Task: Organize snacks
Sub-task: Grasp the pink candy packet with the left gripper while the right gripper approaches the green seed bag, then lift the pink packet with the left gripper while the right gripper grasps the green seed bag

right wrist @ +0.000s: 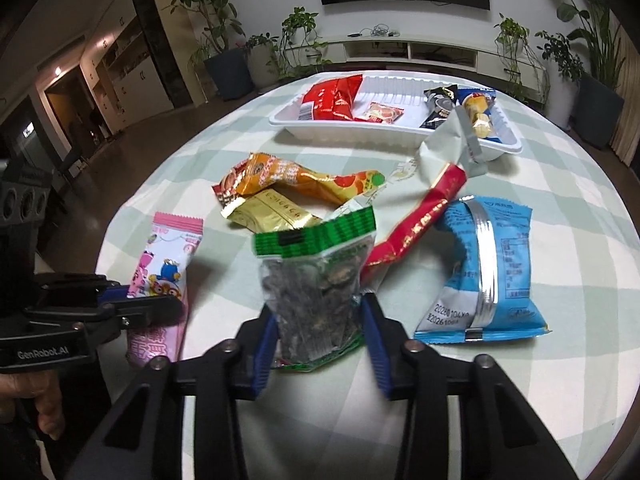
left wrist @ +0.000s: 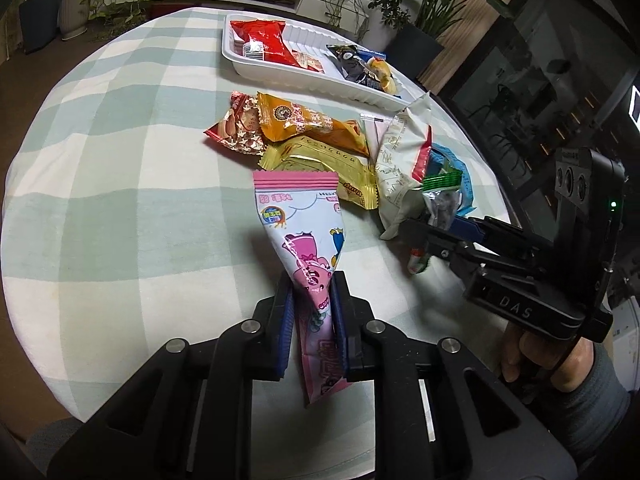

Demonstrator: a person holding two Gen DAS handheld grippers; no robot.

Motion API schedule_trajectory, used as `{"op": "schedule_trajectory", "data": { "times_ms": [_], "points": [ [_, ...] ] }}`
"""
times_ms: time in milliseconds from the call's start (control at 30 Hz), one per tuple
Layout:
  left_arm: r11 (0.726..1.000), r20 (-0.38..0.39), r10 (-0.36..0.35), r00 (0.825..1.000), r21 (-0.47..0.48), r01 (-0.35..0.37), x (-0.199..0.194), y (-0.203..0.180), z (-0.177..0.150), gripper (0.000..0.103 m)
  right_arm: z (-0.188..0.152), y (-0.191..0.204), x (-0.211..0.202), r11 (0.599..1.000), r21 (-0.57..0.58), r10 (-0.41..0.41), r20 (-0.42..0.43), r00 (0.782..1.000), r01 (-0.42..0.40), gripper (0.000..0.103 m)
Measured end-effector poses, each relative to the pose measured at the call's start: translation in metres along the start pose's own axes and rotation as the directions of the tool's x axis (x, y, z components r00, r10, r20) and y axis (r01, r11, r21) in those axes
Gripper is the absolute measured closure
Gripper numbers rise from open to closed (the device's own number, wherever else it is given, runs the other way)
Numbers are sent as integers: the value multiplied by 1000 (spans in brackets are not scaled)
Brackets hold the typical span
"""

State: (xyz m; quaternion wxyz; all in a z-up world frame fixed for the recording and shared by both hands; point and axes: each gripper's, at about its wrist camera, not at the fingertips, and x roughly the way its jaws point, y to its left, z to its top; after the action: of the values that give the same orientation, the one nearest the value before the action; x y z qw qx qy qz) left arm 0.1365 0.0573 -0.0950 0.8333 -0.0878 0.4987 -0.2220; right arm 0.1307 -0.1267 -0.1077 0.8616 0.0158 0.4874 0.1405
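Four snacks lie in the white tray (right wrist: 500, 146); several remain on the table (left wrist: 120, 208). Left hand-held gripper (left wrist: 312, 304) clamps the pink packet (left wrist: 298, 220); right hand-held gripper (right wrist: 320, 320) straddles the green-topped seed bag (right wrist: 316, 280), grip uncertain.

The right gripper (left wrist: 434, 226), seen from the left wrist, bears the raised letters "DAS" on its black body. The left gripper (right wrist: 150, 306), seen from the right wrist, carries "GenRobot.AI" in pale letters on its side. The blue snack packet (right wrist: 486, 272) has a printed date code beginning "2026" near its lower seam; the rest is unclear. Print on the other wrappers is too small or distorted to read.
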Motion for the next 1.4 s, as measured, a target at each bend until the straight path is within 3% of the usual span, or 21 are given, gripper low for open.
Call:
{"op": "schedule_trajectory", "data": {
  "times_ms": [100, 933, 1167, 1400],
  "points": [
    [1000, 2, -1, 1000, -1, 1, 0, 0, 0, 88, -1, -4, -4, 1000, 28, 12, 8, 1000, -12, 75],
    [995, 57, -93, 994, -15, 94, -19, -8, 7, 88, -9, -33, -59, 954, 244, 156, 84, 984, -172, 77],
    [996, 110, -90, 990, -14, 92, -37, 0, 42, 88, 5, -78, -86, 932, 328, 112, 143, 983, -154, 77],
    [998, 167, -40, 985, 50, 32, -53, -2, 120, 88, 45, -142, -124, 914, 395, 2, 226, 974, -94, 77]
  ]
}}
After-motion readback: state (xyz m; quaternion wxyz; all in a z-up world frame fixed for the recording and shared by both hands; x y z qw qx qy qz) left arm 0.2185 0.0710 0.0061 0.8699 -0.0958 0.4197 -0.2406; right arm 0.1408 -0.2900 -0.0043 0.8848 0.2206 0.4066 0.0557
